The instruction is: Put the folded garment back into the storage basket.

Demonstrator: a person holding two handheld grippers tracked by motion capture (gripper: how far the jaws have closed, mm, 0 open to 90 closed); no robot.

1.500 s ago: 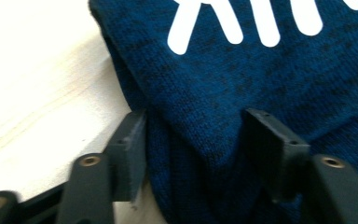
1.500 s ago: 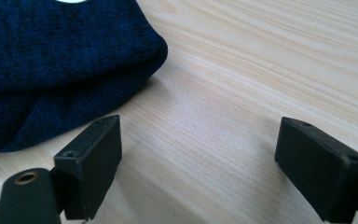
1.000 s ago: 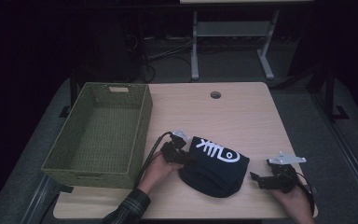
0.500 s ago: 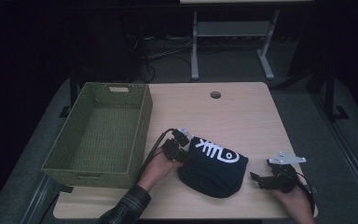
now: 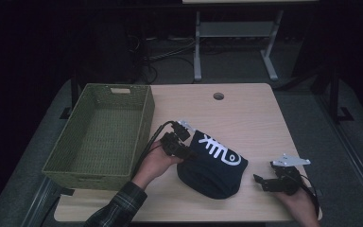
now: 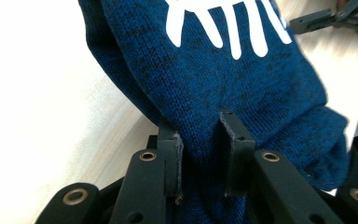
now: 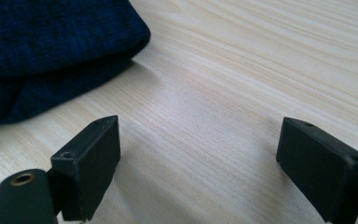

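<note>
High view looks down over the table (image 5: 246, 113); both gripper views sit close, sharing its wood.

Two black hand-held grippers: the left hand-held gripper (image 5: 187, 152) trails a black cable; the right hand-held gripper (image 5: 260, 181) carries a grey three-cornered plate. A plaid sleeve (image 5: 118, 209) covers the left forearm.

No readable text; the blue knit cloth (image 5: 212, 165) bears a white fishbone sign.
</note>
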